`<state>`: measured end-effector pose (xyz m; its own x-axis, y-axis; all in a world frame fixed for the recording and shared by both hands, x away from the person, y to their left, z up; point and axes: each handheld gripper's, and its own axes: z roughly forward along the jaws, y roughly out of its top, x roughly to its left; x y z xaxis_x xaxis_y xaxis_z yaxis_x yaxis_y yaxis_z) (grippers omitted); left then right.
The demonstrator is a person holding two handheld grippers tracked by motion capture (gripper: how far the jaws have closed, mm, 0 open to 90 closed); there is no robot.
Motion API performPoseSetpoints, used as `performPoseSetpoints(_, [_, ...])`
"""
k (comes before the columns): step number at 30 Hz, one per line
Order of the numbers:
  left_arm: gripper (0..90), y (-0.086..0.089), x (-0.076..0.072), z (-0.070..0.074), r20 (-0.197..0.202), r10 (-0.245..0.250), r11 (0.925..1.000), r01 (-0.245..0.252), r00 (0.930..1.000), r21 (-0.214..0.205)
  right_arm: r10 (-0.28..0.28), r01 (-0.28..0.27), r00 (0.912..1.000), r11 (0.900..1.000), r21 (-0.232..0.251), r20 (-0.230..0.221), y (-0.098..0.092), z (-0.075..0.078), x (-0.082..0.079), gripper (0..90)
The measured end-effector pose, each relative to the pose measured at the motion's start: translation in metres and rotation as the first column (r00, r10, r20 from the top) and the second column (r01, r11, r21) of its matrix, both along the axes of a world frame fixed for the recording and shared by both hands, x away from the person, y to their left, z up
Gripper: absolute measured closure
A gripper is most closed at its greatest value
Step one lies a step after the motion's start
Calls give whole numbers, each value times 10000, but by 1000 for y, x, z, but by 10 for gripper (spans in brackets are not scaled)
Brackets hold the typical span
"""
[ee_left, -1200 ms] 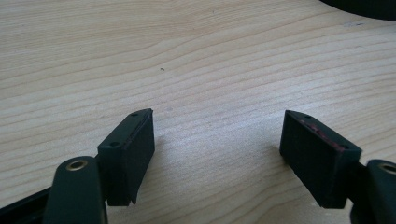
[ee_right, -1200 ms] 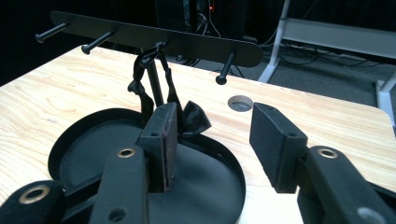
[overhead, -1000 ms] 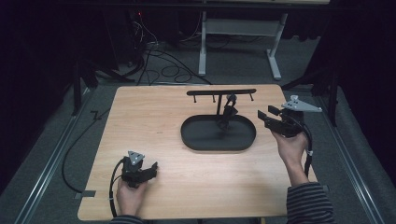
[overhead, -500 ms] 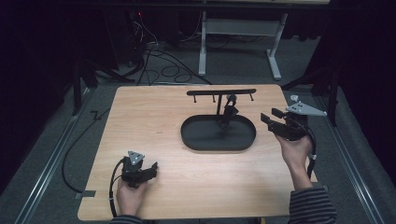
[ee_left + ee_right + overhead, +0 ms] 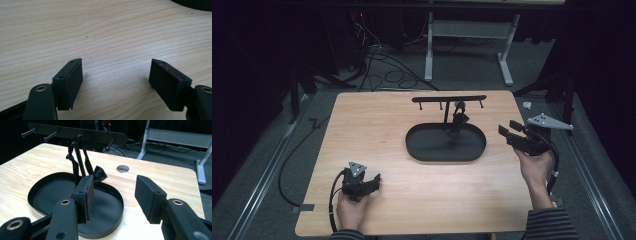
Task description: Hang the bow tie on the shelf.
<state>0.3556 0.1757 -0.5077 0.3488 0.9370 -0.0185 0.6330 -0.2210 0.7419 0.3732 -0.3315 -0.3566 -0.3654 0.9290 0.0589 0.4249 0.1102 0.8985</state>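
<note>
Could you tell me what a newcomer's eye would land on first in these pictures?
A black stand with an oval tray base sits mid-table, a dark strap hanging from one of its pegs. The right gripper hovers beside the tray, jaws open, while the left gripper rests near the table's front edge.

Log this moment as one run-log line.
right gripper: open, empty, beside black tray | bow tie: hanging on rack | left gripper: open, over table
</note>
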Motion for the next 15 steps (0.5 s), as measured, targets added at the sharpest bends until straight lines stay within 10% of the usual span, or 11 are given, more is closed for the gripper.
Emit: performPoseSetpoints(15, [272,0,0,0,2,3,10000,-3,10000,30,-81,86,9997,9998,206,-229,-12,-12,-20,515])
